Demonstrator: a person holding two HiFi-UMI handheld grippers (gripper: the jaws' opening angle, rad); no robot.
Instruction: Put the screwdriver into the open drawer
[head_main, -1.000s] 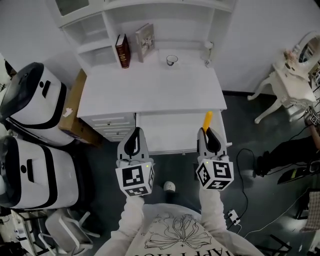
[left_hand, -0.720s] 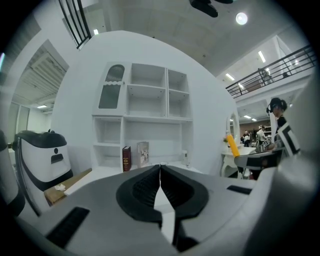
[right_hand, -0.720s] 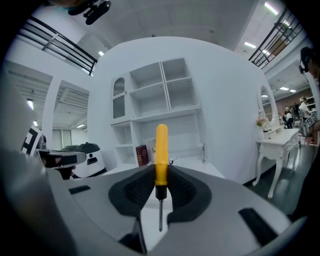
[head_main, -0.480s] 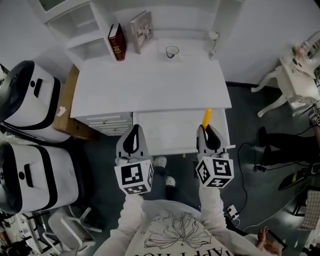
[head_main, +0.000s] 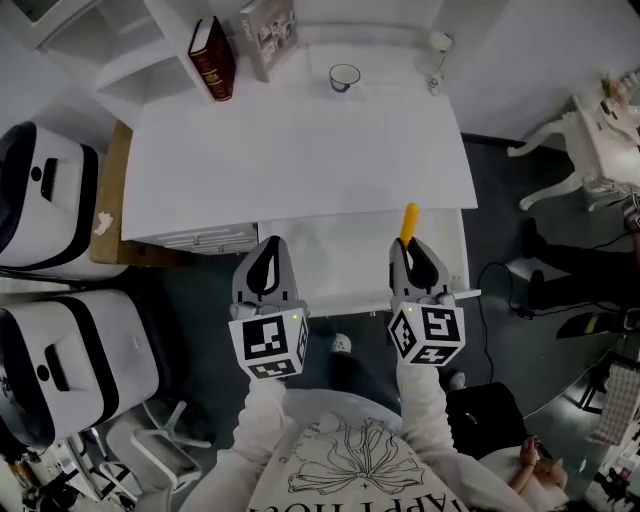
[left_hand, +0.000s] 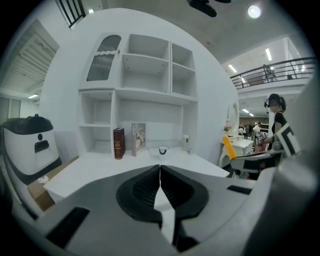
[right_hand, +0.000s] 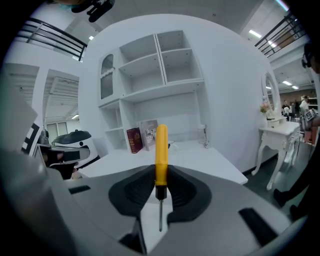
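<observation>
The screwdriver (head_main: 408, 222) (right_hand: 161, 146) lies with its long axis running front to back across the desk (head_main: 300, 150). Its yellow handle points toward the desk's back wall and its thin metal shaft points back at the person. It hangs just in front of the desk's front edge, toward the desk's right end, above the open drawer (head_main: 335, 258) that sticks out from under the desktop. The right gripper (head_main: 411, 248) (right_hand: 161, 170) pinches it at the lower end of the handle, with the jaws closed in against both sides. The left gripper (head_main: 268, 244) (left_hand: 160, 169) has its jaws pressed together with nothing between them. It hovers in front of the desk's front edge, over the drawer's left part, level with the right gripper.
</observation>
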